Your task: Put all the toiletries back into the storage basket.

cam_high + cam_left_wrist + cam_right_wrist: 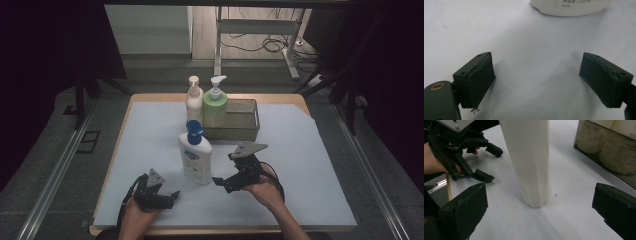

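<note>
White bottle [195, 155] upright, both tools [170, 196] [223, 182] agape

High view looks down — claw views skim close, sharing the white bottle [195, 152].

table [150, 97] under white sheet [310, 165]; bottle [195, 155], basket [240, 131] on it.
</note>
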{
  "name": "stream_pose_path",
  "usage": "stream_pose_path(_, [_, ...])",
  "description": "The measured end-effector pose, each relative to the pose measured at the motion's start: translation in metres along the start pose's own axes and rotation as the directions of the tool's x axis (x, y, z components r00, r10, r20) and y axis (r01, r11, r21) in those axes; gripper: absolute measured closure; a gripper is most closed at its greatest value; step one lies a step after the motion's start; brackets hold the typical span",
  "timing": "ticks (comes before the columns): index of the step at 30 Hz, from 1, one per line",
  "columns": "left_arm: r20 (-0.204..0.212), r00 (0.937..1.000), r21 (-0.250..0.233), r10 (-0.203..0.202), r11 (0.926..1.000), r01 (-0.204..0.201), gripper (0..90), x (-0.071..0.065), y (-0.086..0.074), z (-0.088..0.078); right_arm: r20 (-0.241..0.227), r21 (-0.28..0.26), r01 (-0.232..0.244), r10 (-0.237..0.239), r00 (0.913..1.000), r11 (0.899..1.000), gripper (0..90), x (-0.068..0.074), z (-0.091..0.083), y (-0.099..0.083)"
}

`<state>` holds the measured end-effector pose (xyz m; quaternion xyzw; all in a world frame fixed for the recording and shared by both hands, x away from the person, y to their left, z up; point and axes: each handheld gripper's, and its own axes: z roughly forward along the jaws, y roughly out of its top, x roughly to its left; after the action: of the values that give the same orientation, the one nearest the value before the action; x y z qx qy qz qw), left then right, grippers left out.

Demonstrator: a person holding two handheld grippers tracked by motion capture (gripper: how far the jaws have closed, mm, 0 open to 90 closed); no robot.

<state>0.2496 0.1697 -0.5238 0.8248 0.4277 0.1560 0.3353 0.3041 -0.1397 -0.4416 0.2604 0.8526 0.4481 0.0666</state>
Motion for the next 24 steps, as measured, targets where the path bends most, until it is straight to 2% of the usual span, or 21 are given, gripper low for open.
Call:
stream_pose_path(8, [0.000, 1.0000, 0.000, 0.000, 1.0000, 0.000, 12.1, 0.000, 0.000, 0.000, 0.004, 0.011, 0.004, -0.004, 1.0000, 1.000, 0.0, 0.008, 0.007, 0.012])
stream_pose_path(13, [0.000, 1.0000, 0.000, 0.000, 1.0000, 0.000, 12.1, 0.000, 0.000, 0.000, 0.036, 0.019, 0.021, -0.021, 0.9991, 1.000, 0.0, 0.013, 0.013, 0.020])
stream_pose_path(16, [0.000, 1.0000, 0.000, 0.000, 1.0000, 0.000, 12.1, 0.000, 0.000, 0.000, 0.050, 0.017, 0.020, -0.021, 0.9985, 1.000, 5.3, 0.015, 0.016, 0.025])
stream_pose_path(18, [0.000, 1.0000, 0.001, 0.000, 1.0000, 0.000, 12.1, 0.000, 0.000, 0.000, 0.042, 0.022, 0.015, -0.016, 0.9990, 1.000, 7.8, 0.016, 0.018, 0.029])
stream_pose_path(24, [0.000, 1.0000, 0.001, 0.001, 1.0000, -0.001, 12.1, 0.000, 0.000, 0.000, 0.059, 0.019, 0.051, -0.052, 0.9969, 0.999, 13.0, 0.019, 0.025, 0.038])
